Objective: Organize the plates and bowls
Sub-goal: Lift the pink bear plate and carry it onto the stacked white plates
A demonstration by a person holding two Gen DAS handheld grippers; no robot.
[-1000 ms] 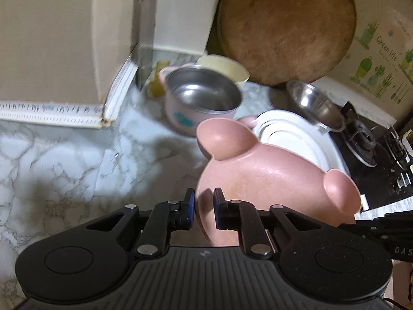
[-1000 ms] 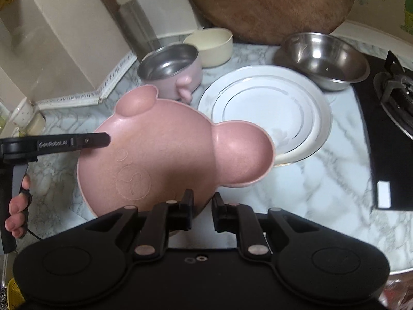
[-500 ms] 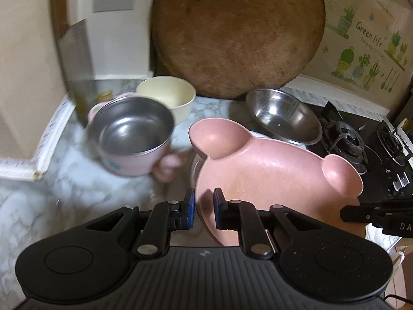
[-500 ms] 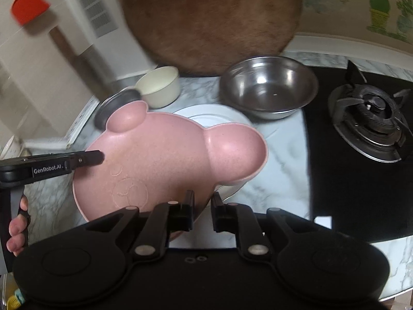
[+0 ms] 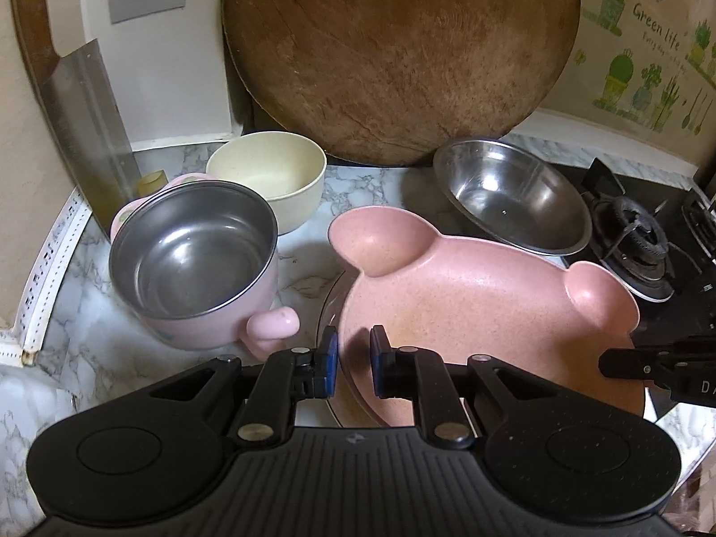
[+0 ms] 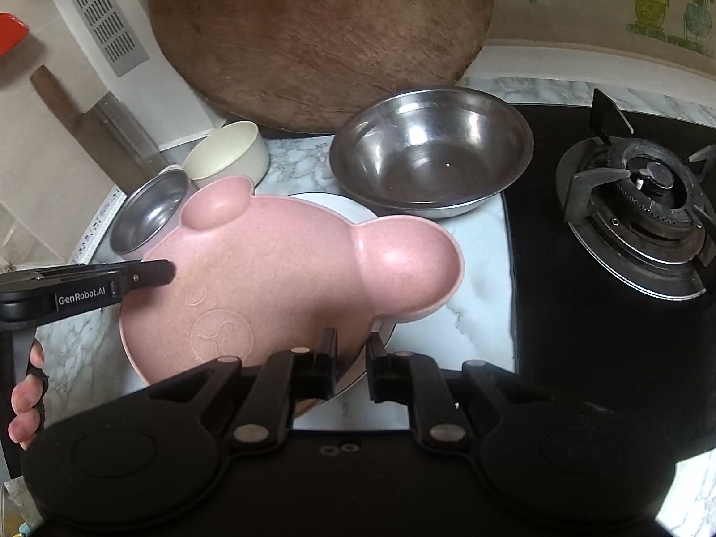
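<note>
Two grippers clamp one pink bear-shaped plate, each narrowed down onto its rim.

Left wrist view: left gripper (image 5: pixel 353 360) pinches the near-left rim of the pink bear-shaped plate (image 5: pixel 483 313), blue pads w/ the edge between them. Plate sits tilted over a white plate (image 5: pixel 329 308), only a sliver of which shows at its left edge. Right gripper's tip (image 5: pixel 644 364) comes in from the right at the plate's right rim. Left of the plate: pink pot w/ steel liner (image 5: pixel 192 259); cream bowl (image 5: pixel 268 179) just behind it. Far right: steel bowl (image 5: pixel 510 192), next to the gas burner (image 5: pixel 635 241). Round wooden board (image 5: pixel 398 53) leans on the back wall.

Right wrist view: right gripper (image 6: pixel 351 362) grips the plate's (image 6: pixel 277 277) near rim; left gripper's tip (image 6: pixel 147 275) reaches onto its left edge, person's fingers (image 6: pixel 24 402) on the handle. White plate (image 6: pixel 340 206) peeks out on the far side, on the marble counter (image 6: pixel 474 313).
</note>
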